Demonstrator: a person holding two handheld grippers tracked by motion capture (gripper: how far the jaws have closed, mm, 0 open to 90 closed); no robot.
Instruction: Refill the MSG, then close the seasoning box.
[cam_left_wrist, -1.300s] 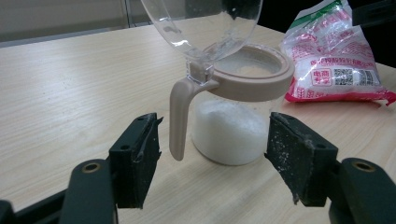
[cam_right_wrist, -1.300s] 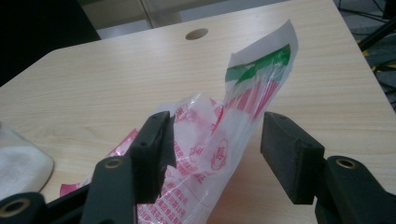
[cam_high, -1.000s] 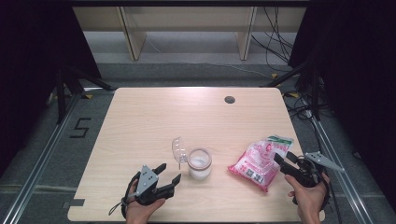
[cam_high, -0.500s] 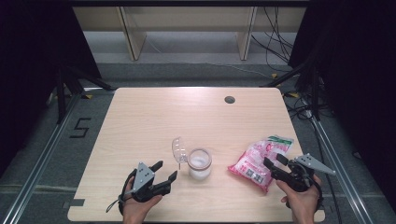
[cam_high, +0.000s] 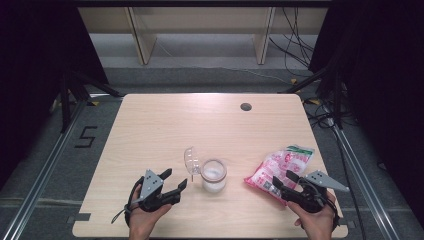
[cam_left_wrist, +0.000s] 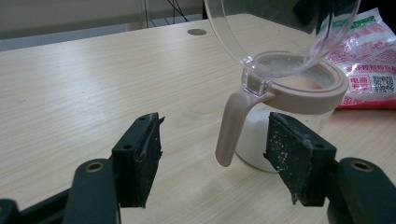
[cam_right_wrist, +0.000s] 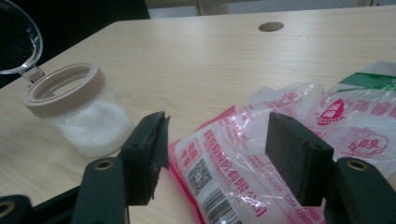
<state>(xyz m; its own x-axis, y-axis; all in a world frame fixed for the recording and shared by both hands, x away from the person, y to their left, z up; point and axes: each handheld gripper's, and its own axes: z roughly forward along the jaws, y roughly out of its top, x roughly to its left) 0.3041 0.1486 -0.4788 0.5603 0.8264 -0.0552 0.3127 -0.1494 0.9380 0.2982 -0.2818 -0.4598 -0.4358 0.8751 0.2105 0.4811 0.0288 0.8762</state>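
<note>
Jar (cam_high: 213, 175) stands lid-open, part-filled with white grains, just ahead of our left gripper (cam_high: 174, 181), jaws released. Our right gripper (cam_high: 283, 181), jaws released and just widening, straddles the bag (cam_high: 280, 166), ungripped; pouring remains.
</note>
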